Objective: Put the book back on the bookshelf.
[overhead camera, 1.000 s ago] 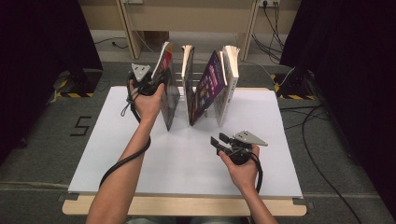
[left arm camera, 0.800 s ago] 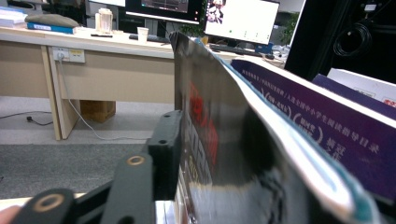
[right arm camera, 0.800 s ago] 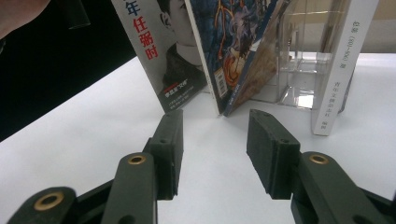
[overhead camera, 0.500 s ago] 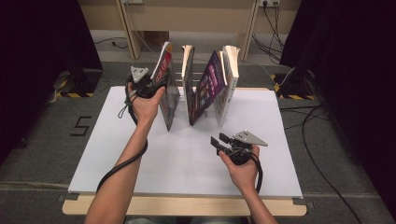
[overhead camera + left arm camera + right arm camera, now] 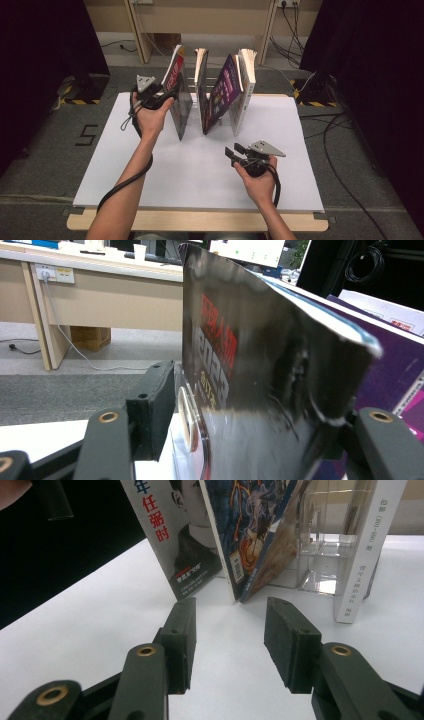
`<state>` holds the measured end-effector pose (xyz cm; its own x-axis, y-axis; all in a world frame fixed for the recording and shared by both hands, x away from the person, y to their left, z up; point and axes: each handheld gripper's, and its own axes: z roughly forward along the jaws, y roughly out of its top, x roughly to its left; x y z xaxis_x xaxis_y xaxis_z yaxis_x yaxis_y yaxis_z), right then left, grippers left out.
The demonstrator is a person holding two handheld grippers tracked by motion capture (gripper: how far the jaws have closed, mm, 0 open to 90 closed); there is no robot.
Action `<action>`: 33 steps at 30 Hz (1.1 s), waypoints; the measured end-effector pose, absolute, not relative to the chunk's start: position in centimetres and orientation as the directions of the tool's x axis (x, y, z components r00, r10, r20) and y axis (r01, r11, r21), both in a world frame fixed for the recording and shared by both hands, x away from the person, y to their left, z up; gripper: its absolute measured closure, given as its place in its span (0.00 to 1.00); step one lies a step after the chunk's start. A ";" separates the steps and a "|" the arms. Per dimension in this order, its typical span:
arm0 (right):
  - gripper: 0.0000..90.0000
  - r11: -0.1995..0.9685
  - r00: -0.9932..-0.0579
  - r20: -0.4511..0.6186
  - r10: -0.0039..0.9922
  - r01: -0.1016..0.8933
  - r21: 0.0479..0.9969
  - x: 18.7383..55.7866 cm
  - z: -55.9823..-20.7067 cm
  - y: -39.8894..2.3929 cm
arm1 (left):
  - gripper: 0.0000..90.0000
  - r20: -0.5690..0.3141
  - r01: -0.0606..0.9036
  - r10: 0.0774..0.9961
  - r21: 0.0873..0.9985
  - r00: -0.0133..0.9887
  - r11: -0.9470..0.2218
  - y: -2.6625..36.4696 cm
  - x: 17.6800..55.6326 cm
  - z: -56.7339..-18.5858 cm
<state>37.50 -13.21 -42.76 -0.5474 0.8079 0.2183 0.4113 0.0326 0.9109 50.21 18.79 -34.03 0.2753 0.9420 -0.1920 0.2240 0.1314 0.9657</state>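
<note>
Left gripper [image 5: 250, 435] jaws, just opening, straddle leftmost book [image 5: 260, 370].

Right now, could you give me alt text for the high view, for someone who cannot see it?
A person's left gripper reaches the leftmost glossy black-and-red book of four standing on a white table, its jaws just opened around it. The right gripper hovers open and empty in front of the purple book.

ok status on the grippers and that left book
Left gripper fingers just opened, book between them, unclamped. Right gripper open, empty, over table. Nothing in the way.
</note>
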 end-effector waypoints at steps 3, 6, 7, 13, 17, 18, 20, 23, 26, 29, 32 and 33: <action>0.63 0.033 -0.546 0.217 0.809 0.411 0.911 37.5 -42.8 -13.2 | 0.40 -0.197 0.228 0.940 0.964 0.279 0.134 18.9 49.9 -34.1; 0.63 0.033 -0.546 0.219 0.809 0.414 0.910 37.5 -42.8 -13.1 | 0.39 -0.206 0.230 0.936 0.963 0.285 0.142 19.1 49.5 -34.1; 0.63 0.034 -0.546 0.218 0.809 0.414 0.909 37.5 -42.8 -13.1 | 0.39 -0.206 0.233 0.936 0.962 0.286 0.141 19.1 49.4 -34.1; 0.63 0.030 -0.540 0.217 0.814 0.411 0.911 37.5 -42.8 -13.1 | 0.38 -0.211 0.246 0.929 0.959 0.303 0.137 19.4 48.6 -34.4; 0.63 0.027 -0.535 0.215 0.817 0.408 0.912 37.5 -42.7 -13.2 | 0.38 -0.198 0.229 0.929 0.965 0.313 0.128 19.9 47.5 -34.5; 0.63 0.026 -0.534 0.216 0.817 0.410 0.912 37.5 -42.7 -13.2 | 0.38 -0.191 0.227 0.929 0.966 0.317 0.122 20.0 47.2 -34.5; 0.63 0.026 -0.533 0.215 0.818 0.408 0.913 37.5 -42.7 -13.3 | 0.38 -0.200 0.233 0.924 0.964 0.326 0.126 20.3 46.8 -34.7; 0.63 0.029 -0.533 0.211 0.819 0.406 0.913 37.6 -42.7 -13.2 | 0.38 -0.202 0.235 0.923 0.964 0.327 0.128 20.8 46.2 -35.0; 0.63 0.030 -0.533 0.210 0.820 0.407 0.913 37.6 -42.7 -13.2 | 0.38 -0.201 0.234 0.923 0.964 0.329 0.126 21.2 45.7 -35.3; 0.63 0.030 -0.531 0.209 0.821 0.407 0.913 37.6 -42.7 -13.1 | 0.38 -0.198 0.230 0.921 0.965 0.336 0.124 21.5 45.1 -35.5; 0.63 0.029 -0.529 0.208 0.823 0.405 0.914 37.6 -42.6 -13.1 | 0.38 -0.191 0.232 0.921 0.966 0.341 0.114 21.8 44.5 -35.6; 0.63 0.028 -0.528 0.209 0.823 0.405 0.914 37.6 -42.6 -13.1 | 0.38 -0.191 0.233 0.919 0.966 0.344 0.114 21.8 44.4 -35.7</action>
<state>37.55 -13.12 -42.62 -0.5281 0.8231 0.2090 0.4049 0.0278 0.9139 44.43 21.84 -35.66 0.3439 0.9193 -0.1914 0.2329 0.1139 0.9658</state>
